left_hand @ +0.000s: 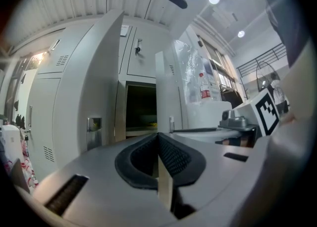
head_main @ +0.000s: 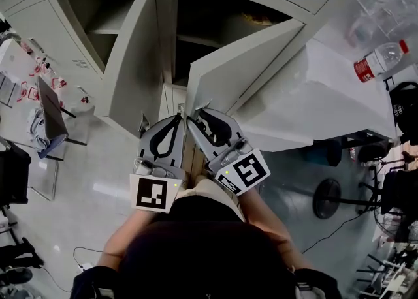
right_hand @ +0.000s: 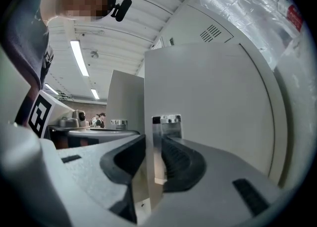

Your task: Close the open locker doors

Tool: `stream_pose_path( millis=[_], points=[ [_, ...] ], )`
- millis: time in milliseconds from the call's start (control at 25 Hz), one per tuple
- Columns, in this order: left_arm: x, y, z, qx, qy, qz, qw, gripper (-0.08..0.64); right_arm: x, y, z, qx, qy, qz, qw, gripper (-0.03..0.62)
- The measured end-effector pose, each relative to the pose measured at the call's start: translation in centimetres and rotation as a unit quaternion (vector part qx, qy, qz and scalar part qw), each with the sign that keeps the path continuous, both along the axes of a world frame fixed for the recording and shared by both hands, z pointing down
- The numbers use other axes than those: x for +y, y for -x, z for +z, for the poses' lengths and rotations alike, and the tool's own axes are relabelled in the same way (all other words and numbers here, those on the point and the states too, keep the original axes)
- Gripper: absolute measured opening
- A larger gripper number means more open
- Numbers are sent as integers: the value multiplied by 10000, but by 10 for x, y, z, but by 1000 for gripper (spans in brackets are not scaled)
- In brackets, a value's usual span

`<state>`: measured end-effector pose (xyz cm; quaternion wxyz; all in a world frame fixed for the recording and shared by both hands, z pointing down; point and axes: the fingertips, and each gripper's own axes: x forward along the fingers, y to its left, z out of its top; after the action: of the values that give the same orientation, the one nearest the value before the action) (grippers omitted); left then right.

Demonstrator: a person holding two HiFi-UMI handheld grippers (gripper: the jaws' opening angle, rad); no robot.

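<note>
Both flat, grey sheet-metal doors are hanging open. The right locker door (head_main: 241, 62) runs straight out from your right gripper (right_hand: 153, 141), which is clamped on its thin free edge. The ribbed black pads (right_hand: 176, 164) press on both faces, and the shiny metal latch plate (right_hand: 166, 120) sits just beyond them. The left locker door (head_main: 130, 56) stands just left of your left gripper (left_hand: 158, 137), whose jaws are together and grip no door.

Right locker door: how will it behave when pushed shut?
The right locker door looks like thin sheet metal, so it is probably stiff yet light. It stands well open, so it likely swings freely and may slam.
</note>
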<state>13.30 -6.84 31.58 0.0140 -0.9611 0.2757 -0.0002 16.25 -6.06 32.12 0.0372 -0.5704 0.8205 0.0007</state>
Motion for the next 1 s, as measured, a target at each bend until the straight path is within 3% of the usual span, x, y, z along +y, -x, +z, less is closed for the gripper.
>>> stream_pose_path(
  millis=[1000],
  points=[
    [-16,5,0,17,111,-494,9987,3,-43,0,-1,57,63,-195,9998,85]
  ],
)
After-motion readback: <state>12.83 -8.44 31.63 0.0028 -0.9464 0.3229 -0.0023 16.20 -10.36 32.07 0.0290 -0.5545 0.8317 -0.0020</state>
